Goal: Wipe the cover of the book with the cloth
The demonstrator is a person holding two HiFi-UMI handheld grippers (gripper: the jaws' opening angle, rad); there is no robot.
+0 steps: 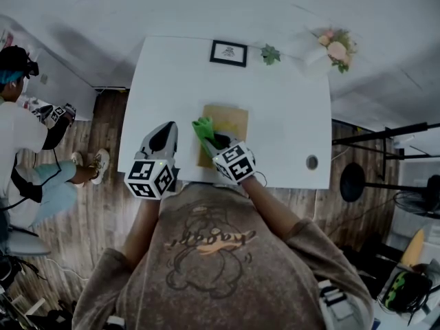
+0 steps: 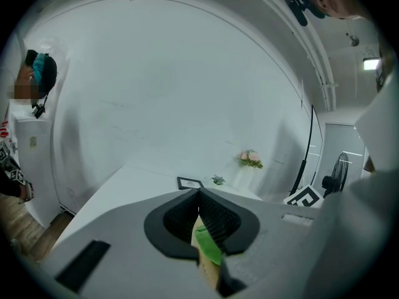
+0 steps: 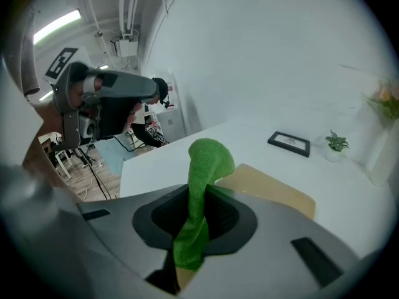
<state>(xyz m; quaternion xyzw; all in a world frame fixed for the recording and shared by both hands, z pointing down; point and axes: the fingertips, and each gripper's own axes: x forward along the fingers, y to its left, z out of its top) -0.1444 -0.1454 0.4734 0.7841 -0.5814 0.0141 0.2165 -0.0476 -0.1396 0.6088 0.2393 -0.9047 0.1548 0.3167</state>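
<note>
Head view: the tan book [image 1: 232,119] lies flat on the white table [image 1: 289,108], close to the near edge. The green cloth [image 1: 203,128] sits on the book's left part, at its left edge. The right gripper [image 1: 215,141] reaches onto the book's near left corner with the cloth at its tip. The left gripper [image 1: 165,130] is left of the book, over bare tabletop and apart from the cover. Beyond the book's far edge stand a black picture frame [image 1: 228,52] and a small plant [image 1: 270,54], with a vase of flowers [image 1: 335,47] farther right. Well left of the book, off the table, is another person [image 1: 17,115].

Left gripper view: the left gripper [image 2: 199,195] has its pads pressed together with nothing between them. Through the slot below the pads show a strip of the cloth [image 2: 208,245] and a sliver of the book [image 2: 209,274]. The frame [image 2: 189,182], plant [image 2: 217,180] and flowers [image 2: 250,159] stand past the book.

Right gripper view: the right gripper [image 3: 199,193] is clamped on the cloth [image 3: 209,157], which rises from the jaws in a rounded fold above the book [image 3: 269,190]. The frame [image 3: 288,142] and plant [image 3: 336,142] are beyond the book's far edge.
</note>
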